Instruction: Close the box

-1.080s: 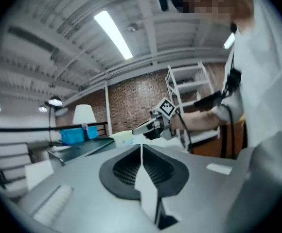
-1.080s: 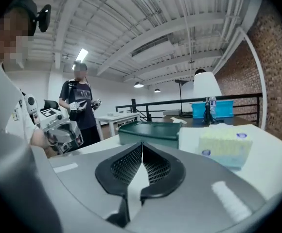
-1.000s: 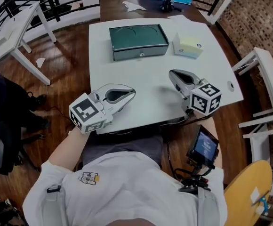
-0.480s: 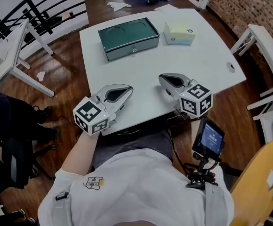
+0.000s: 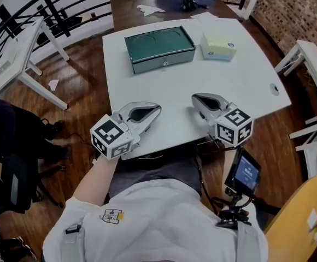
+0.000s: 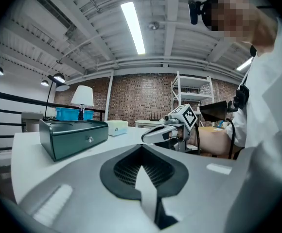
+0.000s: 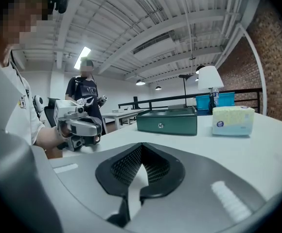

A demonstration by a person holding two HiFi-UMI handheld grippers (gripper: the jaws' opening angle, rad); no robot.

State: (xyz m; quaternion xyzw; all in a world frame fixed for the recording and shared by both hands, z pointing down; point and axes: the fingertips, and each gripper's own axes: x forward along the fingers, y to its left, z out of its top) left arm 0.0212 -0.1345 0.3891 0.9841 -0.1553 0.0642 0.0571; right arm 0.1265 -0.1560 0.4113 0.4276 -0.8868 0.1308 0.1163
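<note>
The white bench [image 5: 169,91] takes up most of the head view. The task's thing, the dark green box [image 5: 159,48], sits toward its far side, well away from the person. Its lid lies flat on the body with no gap showing along the front, where a small lock or button can be seen. A pale pack of tissues [image 5: 218,46] stands just beside the box on its right, not touching it.

Both tools are near the bench's front edge, well apart from the box. The left gripper [image 5: 156,110] points roughly toward the right one, and its fingers [image 6: 90,176] are pressed together with nothing between them. The right gripper [image 5: 195,99] lies close to the edge, and its fingers [image 7: 194,178] are likewise closed and empty.

Judging from how things lie, the closing step looks finished rather than pending: the lid is down and neither tool is on it. If anything remains, it would be a light downward press on the lid's front edge to check that it has seated. That would call for a long reach across the bench.
</note>
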